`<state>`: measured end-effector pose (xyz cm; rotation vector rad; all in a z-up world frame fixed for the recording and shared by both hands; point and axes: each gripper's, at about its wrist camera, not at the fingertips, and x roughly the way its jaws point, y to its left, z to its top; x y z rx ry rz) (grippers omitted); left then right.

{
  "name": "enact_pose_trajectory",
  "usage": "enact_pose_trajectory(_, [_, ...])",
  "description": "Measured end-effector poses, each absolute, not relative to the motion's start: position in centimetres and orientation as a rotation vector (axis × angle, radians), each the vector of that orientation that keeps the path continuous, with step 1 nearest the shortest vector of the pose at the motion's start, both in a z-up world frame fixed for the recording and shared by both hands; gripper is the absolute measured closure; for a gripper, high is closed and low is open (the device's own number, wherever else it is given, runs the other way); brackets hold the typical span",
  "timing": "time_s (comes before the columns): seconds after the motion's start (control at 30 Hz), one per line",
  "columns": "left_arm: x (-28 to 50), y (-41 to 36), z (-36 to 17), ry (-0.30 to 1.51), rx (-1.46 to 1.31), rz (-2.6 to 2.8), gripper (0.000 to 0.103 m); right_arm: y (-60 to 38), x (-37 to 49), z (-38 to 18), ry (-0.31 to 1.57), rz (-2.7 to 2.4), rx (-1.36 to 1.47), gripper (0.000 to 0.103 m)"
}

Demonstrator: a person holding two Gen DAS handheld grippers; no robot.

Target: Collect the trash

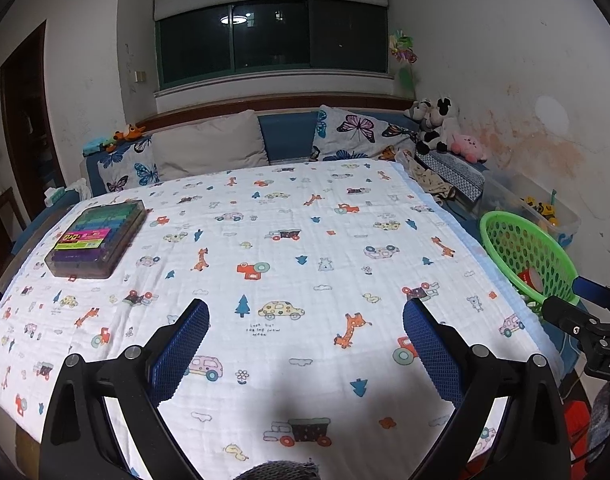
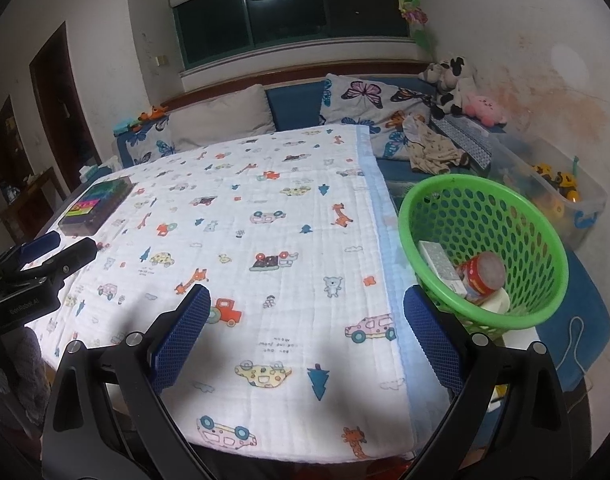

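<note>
- We find the green basket (image 2: pixel 485 248) just off the blanket's (image 2: pixel 265 240) right edge, holding a red-labelled can (image 2: pixel 483 276), a pale box (image 2: pixel 441 266) and a white piece.
- Both the left hand-held gripper (image 1: pixel 305 340) and right hand-held gripper (image 2: pixel 307 332) stand apart, empty.
- Only a marker case (image 1: pixel 97 240) remains on the blanket; we judge collection essentially complete.

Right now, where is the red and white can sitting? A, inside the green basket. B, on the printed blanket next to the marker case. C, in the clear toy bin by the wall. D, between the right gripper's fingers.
A: the red and white can lies inside the green basket beside a small box, while the right gripper is open and holds nothing.
</note>
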<state>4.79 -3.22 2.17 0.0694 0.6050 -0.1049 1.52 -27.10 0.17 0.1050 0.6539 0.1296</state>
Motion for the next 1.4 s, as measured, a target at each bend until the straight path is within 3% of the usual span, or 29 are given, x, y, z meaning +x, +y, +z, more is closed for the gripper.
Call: enact_pose_trajectory(1.4, [4.39, -3.5, 2.84, 0.579, 0.082, -0.095, 0.009, -26.77, 1.76, 0.17, 0.634, 0.152, 0.111, 0.006])
